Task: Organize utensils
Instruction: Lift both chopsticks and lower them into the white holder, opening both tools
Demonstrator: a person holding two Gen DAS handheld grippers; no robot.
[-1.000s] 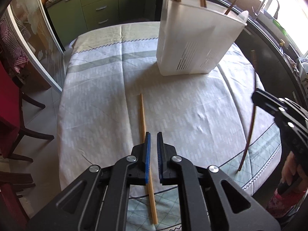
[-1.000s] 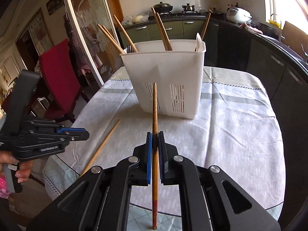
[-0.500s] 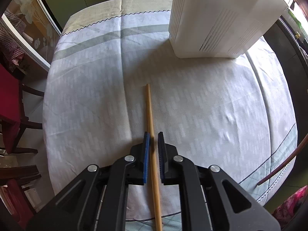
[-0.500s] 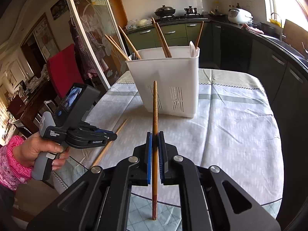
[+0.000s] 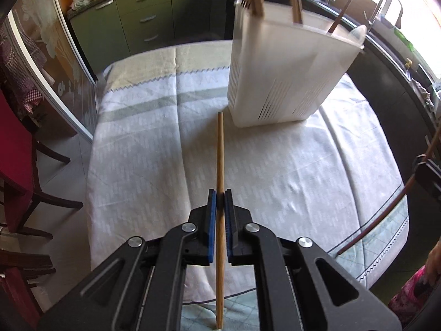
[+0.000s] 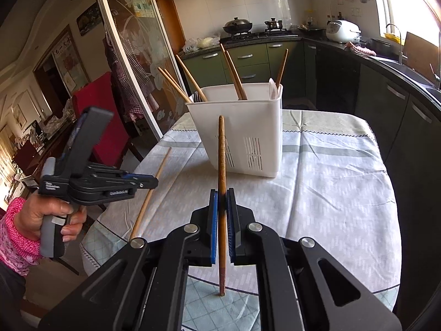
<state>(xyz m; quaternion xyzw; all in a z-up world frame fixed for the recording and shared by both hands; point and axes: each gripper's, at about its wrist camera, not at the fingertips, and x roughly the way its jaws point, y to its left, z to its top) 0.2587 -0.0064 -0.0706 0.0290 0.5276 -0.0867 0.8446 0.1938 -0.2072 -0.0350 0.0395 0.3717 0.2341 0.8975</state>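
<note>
The left gripper (image 5: 220, 194) is clamped narrow on a pale wooden chopstick (image 5: 220, 149), its blue pads pressing the stick near mid-length so that both ends jut free above the cloth. The right gripper (image 6: 222, 193) is likewise closed tight on a darker chopstick (image 6: 221, 149) with a reddish lower end. In the right wrist view, a hand (image 6: 46, 215) in a pink dotted sleeve grips the left tool's handle, its gripper angled steeply down; the right one points more shallowly toward the white utensil holder (image 6: 242, 129). That holder stands upright on the counter (image 6: 330, 182), already carrying several chopsticks. The counter wears a pale patterned tablecloth. Green kitchen cabinets (image 6: 248, 60), a stove with pots and a red chair (image 6: 102, 115) surround it.
</note>
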